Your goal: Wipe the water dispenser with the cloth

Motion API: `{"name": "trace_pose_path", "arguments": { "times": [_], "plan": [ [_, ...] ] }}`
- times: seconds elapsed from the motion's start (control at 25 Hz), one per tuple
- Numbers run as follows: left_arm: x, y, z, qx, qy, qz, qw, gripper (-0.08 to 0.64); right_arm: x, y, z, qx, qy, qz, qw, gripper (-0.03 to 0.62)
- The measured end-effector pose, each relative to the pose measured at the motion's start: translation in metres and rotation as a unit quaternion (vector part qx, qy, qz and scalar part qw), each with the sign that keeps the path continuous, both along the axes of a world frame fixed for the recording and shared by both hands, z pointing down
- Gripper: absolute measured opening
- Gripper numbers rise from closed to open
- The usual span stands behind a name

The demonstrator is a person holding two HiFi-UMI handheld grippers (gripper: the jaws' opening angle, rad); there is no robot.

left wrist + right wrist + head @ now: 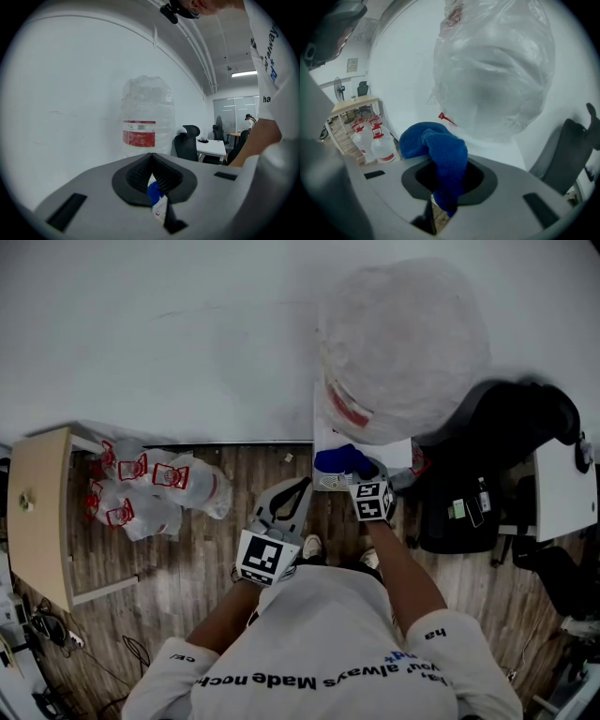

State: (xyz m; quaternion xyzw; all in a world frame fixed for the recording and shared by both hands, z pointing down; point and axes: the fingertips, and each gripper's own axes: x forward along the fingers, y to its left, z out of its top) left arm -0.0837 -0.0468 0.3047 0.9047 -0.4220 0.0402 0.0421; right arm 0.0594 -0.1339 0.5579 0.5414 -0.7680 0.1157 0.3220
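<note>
The white water dispenser (330, 442) stands against the wall, with a big plastic-wrapped bottle (403, 343) on top. My right gripper (366, 476) is shut on a blue cloth (343, 461) and holds it against the dispenser's front, below the bottle. In the right gripper view the blue cloth (440, 154) bulges out between the jaws, with the wrapped bottle (494, 70) close above. My left gripper (296, 491) hangs shut and empty to the left of the dispenser. Its own view shows the jaws closed together, the bottle (146, 117) ahead and a bit of the cloth (153, 191) below.
Several spare water jugs with red handles (150, 488) lie on the wood floor at the left, beside a light wooden table (37, 512). A black office chair (487, 465) and a white desk (562, 488) stand right of the dispenser.
</note>
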Motion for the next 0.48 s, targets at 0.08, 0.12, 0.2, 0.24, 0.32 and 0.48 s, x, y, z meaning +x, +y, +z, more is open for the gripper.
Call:
{"name": "trace_pose_path", "arguments": {
  "times": [0.08,0.12,0.2,0.24,0.32,0.48],
  "plan": [
    [0.002,0.000,-0.001,0.001,0.001,0.002,1.0000,0.020,0.000,0.003,-0.009,0.003,-0.018,0.003,1.000,0.084],
    [0.004,0.000,-0.001,0.001,0.001,0.003,1.0000,0.018,0.000,0.003,-0.017,0.013,-0.030,0.004,0.999,0.084],
    [0.007,-0.001,-0.001,0.001,0.003,0.005,1.0000,0.018,0.007,0.002,-0.030,0.034,-0.041,0.011,0.999,0.084],
    [0.009,-0.002,-0.001,0.001,0.004,0.006,1.0000,0.018,0.014,0.001,-0.032,0.039,-0.040,0.017,0.998,0.084],
    [0.012,-0.003,0.000,0.001,0.005,0.007,1.0000,0.018,0.031,-0.004,-0.032,0.044,-0.033,0.033,0.998,0.084],
    [0.016,-0.005,-0.001,0.001,0.006,0.010,0.9999,0.019,0.061,-0.016,-0.034,0.037,-0.023,0.059,0.997,0.084]
  ]
}}
